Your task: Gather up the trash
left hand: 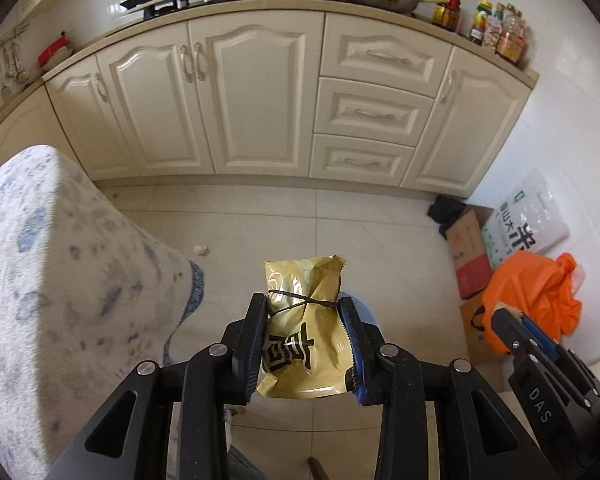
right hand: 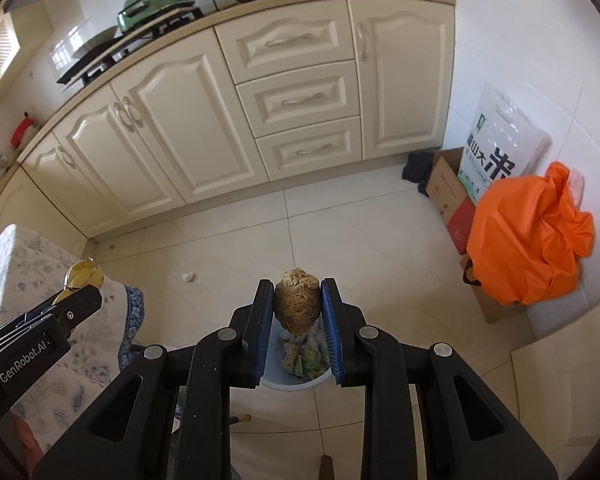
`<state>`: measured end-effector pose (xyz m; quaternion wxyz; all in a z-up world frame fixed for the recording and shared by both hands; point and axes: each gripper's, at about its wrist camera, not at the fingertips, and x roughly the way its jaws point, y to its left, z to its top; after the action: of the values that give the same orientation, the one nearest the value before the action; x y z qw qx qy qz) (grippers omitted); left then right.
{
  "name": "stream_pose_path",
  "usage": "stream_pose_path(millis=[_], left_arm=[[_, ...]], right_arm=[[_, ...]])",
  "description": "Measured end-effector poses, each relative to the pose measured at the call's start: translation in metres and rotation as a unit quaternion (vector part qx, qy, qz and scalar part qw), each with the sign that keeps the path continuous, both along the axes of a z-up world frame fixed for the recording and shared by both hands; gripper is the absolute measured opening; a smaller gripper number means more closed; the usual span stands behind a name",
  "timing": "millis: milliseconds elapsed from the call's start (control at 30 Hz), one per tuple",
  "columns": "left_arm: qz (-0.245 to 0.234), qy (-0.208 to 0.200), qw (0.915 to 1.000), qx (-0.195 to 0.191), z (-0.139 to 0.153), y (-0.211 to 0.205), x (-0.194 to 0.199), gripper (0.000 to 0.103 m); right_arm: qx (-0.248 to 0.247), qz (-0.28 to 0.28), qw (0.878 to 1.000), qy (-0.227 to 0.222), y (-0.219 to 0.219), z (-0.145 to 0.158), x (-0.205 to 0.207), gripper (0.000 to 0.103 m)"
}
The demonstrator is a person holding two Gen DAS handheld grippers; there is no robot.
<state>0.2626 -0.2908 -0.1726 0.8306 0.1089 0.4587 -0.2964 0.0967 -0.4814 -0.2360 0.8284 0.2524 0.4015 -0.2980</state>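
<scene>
Trash here is one crinkled gold foil snack bag (left hand: pixel 300 332), pinched in the left tool (left hand: pixel 305 344) above the pale blue plastic bin (left hand: pixel 360 304), whose rim peeks out behind it. In the right wrist view, the right tool (right hand: pixel 298 320) clamps one brown crumbly lump (right hand: pixel 297 300) directly over that bin (right hand: pixel 296 380). Each should release only once centred over the bin's mouth. One white paper scrap (right hand: pixel 187 277) lies on the floor beyond the bin.

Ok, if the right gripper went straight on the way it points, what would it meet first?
Probably the light blue trash bin below: the right gripper, shut on a brown crumpled lump, points down over its open top. Depth is uncertain.
</scene>
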Motion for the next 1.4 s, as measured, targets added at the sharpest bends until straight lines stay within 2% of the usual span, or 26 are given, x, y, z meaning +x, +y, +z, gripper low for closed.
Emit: stream_pose_path(millis=[233,300,333,367,433,500,567,700,833,1067,1233,1300,1367,1400], left_arm=[[-0.015,0.004,0.9995,0.028,-0.019,-0.027,0.018,0.033],[-0.018,-0.002,0.9996,0.023,-0.019,-0.034,0.013,0.035],[-0.021,-0.007,0.9996,0.02,-0.018,-0.035,0.011,0.049],[-0.025,-0.016,0.9994,0.019,-0.016,-0.035,0.008,0.072],[-0.025,-0.055,0.9982,0.006,-0.01,-0.027,-0.008,0.087],[-0.023,-0.094,0.9952,0.009,-0.003,-0.021,-0.019,0.087],[-0.028,-0.111,0.9932,0.018,-0.002,-0.021,-0.025,0.088],[-0.034,-0.094,0.9949,0.008,-0.005,-0.013,-0.029,0.088],[-0.025,-0.087,0.9957,0.018,-0.008,-0.005,-0.028,0.088],[-0.002,-0.049,0.9987,0.015,0.006,0.003,-0.006,0.087],[0.018,-0.049,0.9984,0.021,0.013,0.012,0.0,0.088],[0.024,-0.06,0.9975,0.031,0.014,0.013,0.0,0.088],[0.029,-0.069,0.9964,0.04,0.013,0.013,-0.003,0.088],[0.029,-0.068,0.9963,0.043,0.013,0.012,-0.004,0.088]], right_arm=[[0.013,-0.009,1.0,0.011,-0.009,-0.012,-0.004,0.024],[0.019,-0.011,1.0,0.014,-0.011,-0.015,-0.004,0.024],[0.023,-0.012,1.0,0.014,-0.012,-0.016,-0.004,0.024],[0.027,-0.013,0.999,0.015,-0.013,-0.018,-0.004,0.024],[0.028,-0.015,0.999,0.019,-0.012,-0.02,-0.003,0.024],[0.031,-0.013,0.999,0.021,-0.011,-0.022,-0.001,0.024],[0.034,-0.01,0.999,0.021,-0.01,-0.023,0.0,0.024],[0.035,-0.002,0.999,0.02,-0.006,-0.025,0.005,0.024],[0.036,0.008,0.999,0.023,-0.001,-0.026,0.011,0.024],[0.036,0.035,0.999,0.02,0.011,-0.025,0.028,0.025],[0.051,0.055,0.997,0.005,0.017,-0.02,0.042,0.025],[0.064,0.054,0.996,0.001,0.017,-0.018,0.046,0.035],[0.073,0.053,0.996,-0.002,0.016,-0.016,0.049,0.066],[0.074,0.052,0.996,-0.008,0.017,-0.015,0.048,0.071]])
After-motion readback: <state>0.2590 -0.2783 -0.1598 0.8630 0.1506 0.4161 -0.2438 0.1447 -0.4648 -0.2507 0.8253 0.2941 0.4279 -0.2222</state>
